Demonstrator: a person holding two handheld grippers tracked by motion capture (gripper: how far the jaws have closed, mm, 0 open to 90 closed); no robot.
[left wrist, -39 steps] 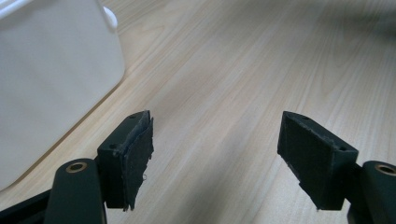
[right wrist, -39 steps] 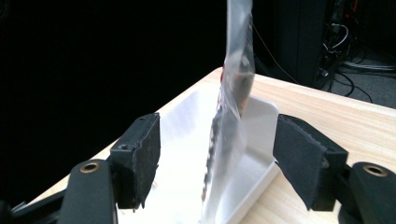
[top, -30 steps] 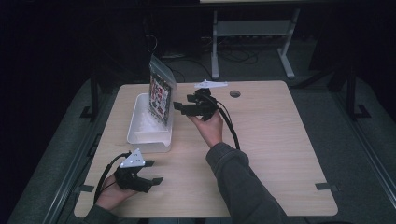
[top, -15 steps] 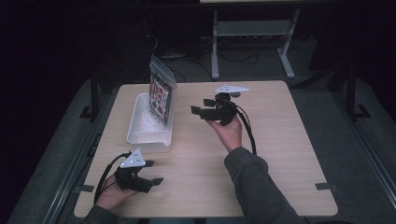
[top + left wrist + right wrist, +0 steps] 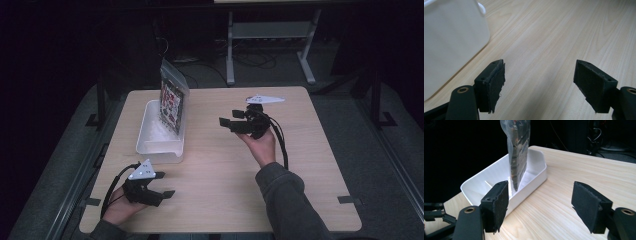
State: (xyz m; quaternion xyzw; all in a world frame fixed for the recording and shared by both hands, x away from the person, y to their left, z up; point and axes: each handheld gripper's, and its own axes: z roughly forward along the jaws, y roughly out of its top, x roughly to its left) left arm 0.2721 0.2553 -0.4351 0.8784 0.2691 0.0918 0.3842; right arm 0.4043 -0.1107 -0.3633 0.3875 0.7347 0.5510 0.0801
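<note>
Your right gripper (image 5: 227, 118), jaws spread and empty, sits mid-frame; the bag (image 5: 172, 102) stands upright in the white bin (image 5: 150, 145) upper left, so approach level. Your left gripper (image 5: 164, 185) rests released.

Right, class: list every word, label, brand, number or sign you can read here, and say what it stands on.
Readable text: none.
Clear bag standing in the white tray: colourful printing on its contents, too small and blurred to read.
Tray, table: no markings visible.

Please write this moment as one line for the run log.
right claw: open, empty, off the bag | bag: upright in white bin | left claw: open, near bin
</note>
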